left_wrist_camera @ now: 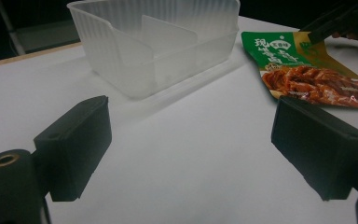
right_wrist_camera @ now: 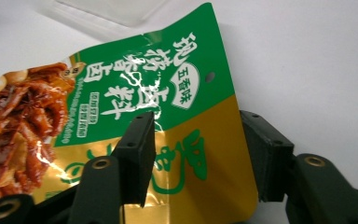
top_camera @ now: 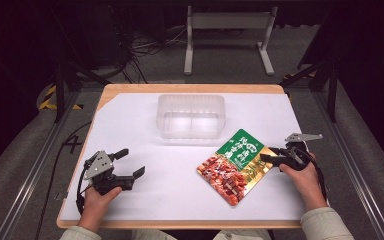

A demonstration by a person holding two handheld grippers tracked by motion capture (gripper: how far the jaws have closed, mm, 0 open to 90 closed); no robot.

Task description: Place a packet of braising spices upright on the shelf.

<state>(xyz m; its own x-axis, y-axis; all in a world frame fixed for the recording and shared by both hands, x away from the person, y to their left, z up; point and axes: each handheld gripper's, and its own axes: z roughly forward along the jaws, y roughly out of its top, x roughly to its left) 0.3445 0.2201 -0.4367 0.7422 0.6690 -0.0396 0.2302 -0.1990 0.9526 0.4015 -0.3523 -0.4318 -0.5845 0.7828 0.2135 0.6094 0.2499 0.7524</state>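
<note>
Item 1: food pouch, a flat foil packet printed green and gold at one end with a picture of red-brown meat at the other, lying on the white table cover at the person's right front, just in front of the right corner of the clear tub and apart from it. In the right gripper view the pouch has its gold edge lifted off the cover and running between the 2 black jaws. Item 2: right gripper, held in the person's right hand, at the pouch's gold edge; its jaws stand about half apart, 1 over the printed face and 1 past the outer edge, and whether the pads press on the foil I cannot tell. The same gripper shows the pouch edge between its jaws. Item 3: left gripper, held in the left hand near the table's front-left corner, well apart from the pouch; its jaws stand wide with bare white cover between them, as the left gripper view also gives. Item 4: clear plastic tub, rectangular, ribbed walls, 1 inner divider, standing upright at the middle rear of the cover.
</note>
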